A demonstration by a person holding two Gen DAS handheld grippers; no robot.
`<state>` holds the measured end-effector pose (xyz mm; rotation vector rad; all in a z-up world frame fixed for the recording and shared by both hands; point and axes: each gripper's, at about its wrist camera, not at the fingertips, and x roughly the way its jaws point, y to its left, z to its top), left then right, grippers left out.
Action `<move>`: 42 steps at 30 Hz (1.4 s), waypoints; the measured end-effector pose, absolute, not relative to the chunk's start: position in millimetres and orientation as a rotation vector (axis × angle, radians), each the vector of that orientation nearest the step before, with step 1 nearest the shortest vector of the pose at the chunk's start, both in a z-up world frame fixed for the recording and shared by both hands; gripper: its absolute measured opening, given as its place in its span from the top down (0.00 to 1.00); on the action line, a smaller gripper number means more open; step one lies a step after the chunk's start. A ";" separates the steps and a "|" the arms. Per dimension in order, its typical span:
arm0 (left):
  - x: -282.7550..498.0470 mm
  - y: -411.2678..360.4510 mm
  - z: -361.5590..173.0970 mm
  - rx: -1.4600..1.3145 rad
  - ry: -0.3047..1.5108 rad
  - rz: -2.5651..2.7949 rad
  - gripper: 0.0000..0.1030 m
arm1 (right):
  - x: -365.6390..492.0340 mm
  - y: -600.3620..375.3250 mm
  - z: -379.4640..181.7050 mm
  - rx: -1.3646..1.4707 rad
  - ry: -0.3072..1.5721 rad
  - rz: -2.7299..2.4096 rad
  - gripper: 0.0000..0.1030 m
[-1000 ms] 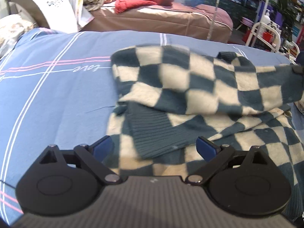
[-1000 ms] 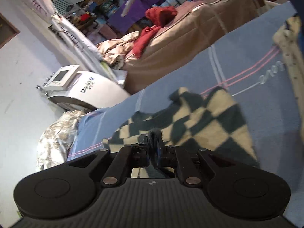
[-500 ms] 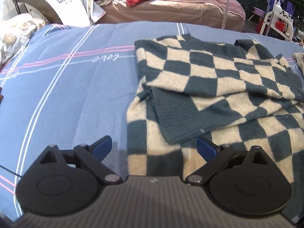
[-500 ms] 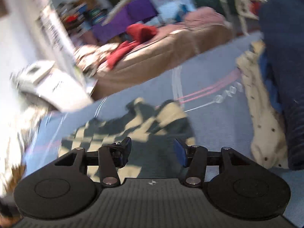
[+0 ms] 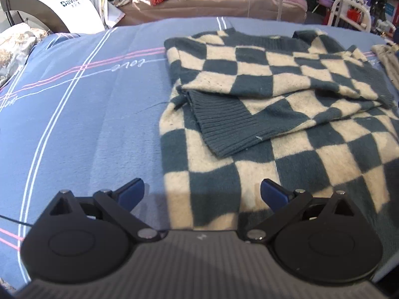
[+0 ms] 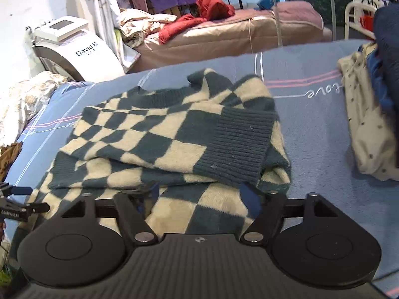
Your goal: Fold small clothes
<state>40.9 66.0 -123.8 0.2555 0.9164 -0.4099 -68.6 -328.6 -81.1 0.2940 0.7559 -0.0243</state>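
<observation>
A dark green and cream checkered sweater [image 5: 274,104] lies flat on the blue blanket [image 5: 87,114], both sleeves folded across its body. Its ribbed cuff [image 5: 224,124] rests on the chest. My left gripper [image 5: 202,194] is open and empty, just above the sweater's lower left hem. In the right wrist view the same sweater [image 6: 154,134] lies with the other ribbed cuff [image 6: 237,144] on top. My right gripper [image 6: 202,194] is open and empty over the sweater's near edge. The tip of the left gripper [image 6: 15,199] shows at the far left there.
A stack of folded clothes, cream dotted [image 6: 369,129] under dark navy [image 6: 386,39], sits on the blanket to the right. A brown bed [image 6: 237,35] with red clothing [image 6: 199,17] stands behind. A white machine [image 6: 67,47] is at back left.
My right gripper has let go of the sleeve, opened, and pulled back to the sweater's near edge. The sleeve now lies folded across the body. My left gripper drew back toward the hem.
</observation>
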 end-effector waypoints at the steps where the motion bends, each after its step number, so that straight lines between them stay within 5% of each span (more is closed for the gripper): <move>1: 35.4 71.9 -119.8 0.253 0.908 -0.416 0.00 | -79.1 -327.8 -75.9 0.302 0.747 -0.018 0.00; 14: -31.7 129.6 -124.8 0.188 1.017 -0.442 0.02 | -171.4 -297.1 -85.1 0.388 0.841 0.019 0.00; 17: -39.3 137.5 -129.0 0.095 1.081 -0.477 0.20 | -192.0 -291.7 -90.9 0.406 0.865 0.034 0.00; 25: -48.0 123.1 -130.3 0.100 1.079 -0.509 0.30 | -206.1 -275.1 -100.9 0.392 0.891 0.058 0.00; 31: -48.1 121.1 -131.6 0.081 1.098 -0.518 0.56 | -206.2 -272.6 -104.9 0.402 0.899 0.051 0.08; 33: -47.1 122.1 -131.8 0.055 1.112 -0.528 0.74 | -205.4 -272.4 -107.0 0.404 0.911 0.044 0.16; 38: -42.8 125.1 -141.1 -0.004 1.135 -0.518 0.88 | -203.4 -272.6 -112.0 0.418 0.929 0.046 0.19; 39: -39.2 127.9 -144.2 -0.043 1.149 -0.514 0.90 | -202.8 -274.0 -114.6 0.430 0.932 0.041 0.25; 41: -33.9 131.9 -143.0 -0.092 1.166 -0.514 0.92 | -203.9 -279.6 -117.2 0.469 0.920 0.013 0.78; 42: -32.6 133.0 -139.7 -0.106 1.157 -0.518 0.93 | -205.1 -283.2 -117.2 0.503 0.906 0.023 0.88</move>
